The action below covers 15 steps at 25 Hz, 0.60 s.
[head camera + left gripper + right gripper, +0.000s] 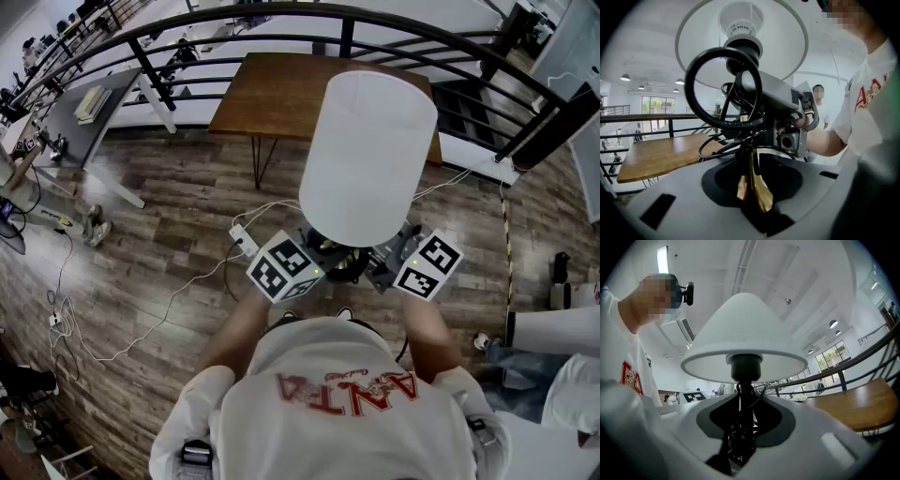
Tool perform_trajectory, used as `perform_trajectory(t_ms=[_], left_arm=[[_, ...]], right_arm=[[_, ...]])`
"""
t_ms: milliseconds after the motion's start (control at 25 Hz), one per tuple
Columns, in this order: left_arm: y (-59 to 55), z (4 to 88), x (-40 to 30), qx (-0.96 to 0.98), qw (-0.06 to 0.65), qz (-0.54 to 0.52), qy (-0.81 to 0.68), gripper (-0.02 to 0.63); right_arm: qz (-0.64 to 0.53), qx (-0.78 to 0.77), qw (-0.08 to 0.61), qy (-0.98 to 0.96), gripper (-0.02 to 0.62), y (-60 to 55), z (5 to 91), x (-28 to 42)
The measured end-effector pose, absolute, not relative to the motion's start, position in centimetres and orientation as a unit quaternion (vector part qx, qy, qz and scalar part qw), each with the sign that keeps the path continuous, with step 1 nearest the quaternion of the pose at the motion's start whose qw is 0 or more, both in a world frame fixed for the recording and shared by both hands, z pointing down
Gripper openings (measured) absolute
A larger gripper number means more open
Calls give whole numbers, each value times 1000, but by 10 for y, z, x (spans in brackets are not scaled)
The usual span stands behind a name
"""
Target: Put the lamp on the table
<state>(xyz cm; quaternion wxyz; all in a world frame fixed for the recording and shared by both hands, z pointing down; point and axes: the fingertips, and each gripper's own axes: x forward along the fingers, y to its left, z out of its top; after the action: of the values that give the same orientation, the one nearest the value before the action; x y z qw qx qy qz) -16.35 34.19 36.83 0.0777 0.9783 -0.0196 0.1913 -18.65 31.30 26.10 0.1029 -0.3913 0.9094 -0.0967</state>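
Before the table, the lamp bears a tall white shade.

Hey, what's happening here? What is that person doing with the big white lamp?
A person is carrying a lamp using a handheld gripper in each hand. The left gripper and the right gripper both clamp it low down, under the white shade. The lamp is in the air above the wooden floor. The brown table stands just ahead by the railing, so the lamp is not set down yet.
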Motion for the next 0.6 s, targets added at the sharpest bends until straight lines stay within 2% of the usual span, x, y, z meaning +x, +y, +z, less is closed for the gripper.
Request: perform_trajectory(t_ms=[600], left_arm=[[347, 370, -159, 978, 77, 192, -19, 117]], right_arm=[[-95, -393, 109, 908, 97, 319, 263, -181]])
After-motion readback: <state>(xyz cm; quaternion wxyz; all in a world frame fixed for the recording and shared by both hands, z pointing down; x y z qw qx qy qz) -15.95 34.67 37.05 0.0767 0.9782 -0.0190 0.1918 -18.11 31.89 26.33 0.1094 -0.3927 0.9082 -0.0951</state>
